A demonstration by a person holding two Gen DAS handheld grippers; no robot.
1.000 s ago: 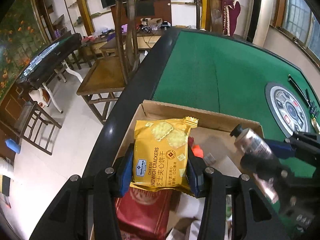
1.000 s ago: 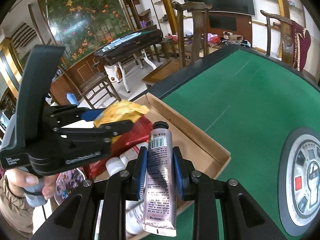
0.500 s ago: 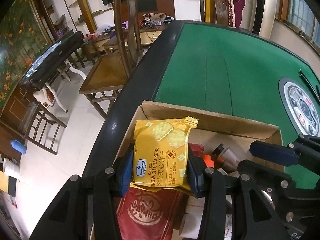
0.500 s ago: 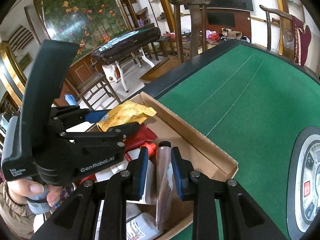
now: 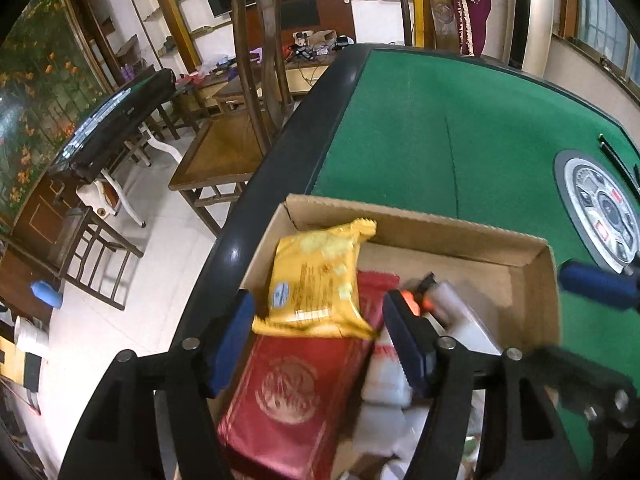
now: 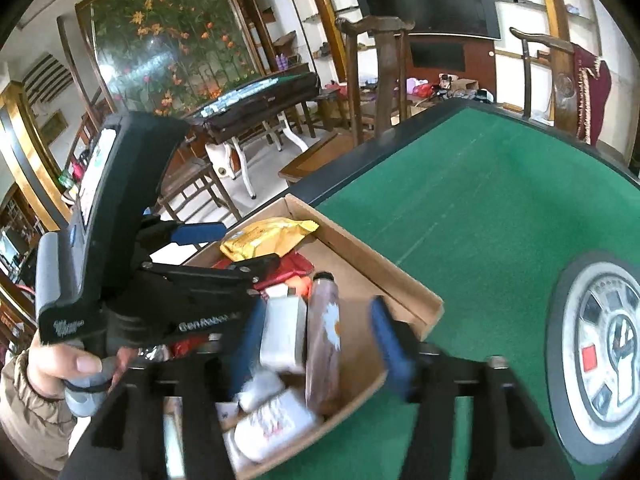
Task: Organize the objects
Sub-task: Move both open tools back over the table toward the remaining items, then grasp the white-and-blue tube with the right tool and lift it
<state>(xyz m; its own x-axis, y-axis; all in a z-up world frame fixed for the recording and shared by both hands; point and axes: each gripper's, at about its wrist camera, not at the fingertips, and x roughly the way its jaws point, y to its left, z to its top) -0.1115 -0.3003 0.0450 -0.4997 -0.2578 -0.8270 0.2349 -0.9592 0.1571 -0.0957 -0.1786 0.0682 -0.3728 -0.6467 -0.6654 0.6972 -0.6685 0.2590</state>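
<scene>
The left gripper (image 5: 320,332) is seen with its jaws opening; the yellow cracker packet (image 5: 316,284) lies between the pads, no longer pressed, resting on the red pouch (image 5: 296,392) inside the cardboard box (image 5: 416,220), at 12 o'clock from the jaws. The right gripper (image 6: 316,348) is likewise opening; the brown tube (image 6: 322,336) lies free between its pads on the box floor, cap toward 12 o'clock, a white bottle (image 6: 282,328) just beside it at 9 o'clock. The box sits at the edge of the green table (image 5: 440,120). The packet is judged light, crinkly and slippery, its crackers fragile; it is best taken across its flat sides, gently. The tube is judged soft and squeezable, better held at mid-body than near the crimped end.
</scene>
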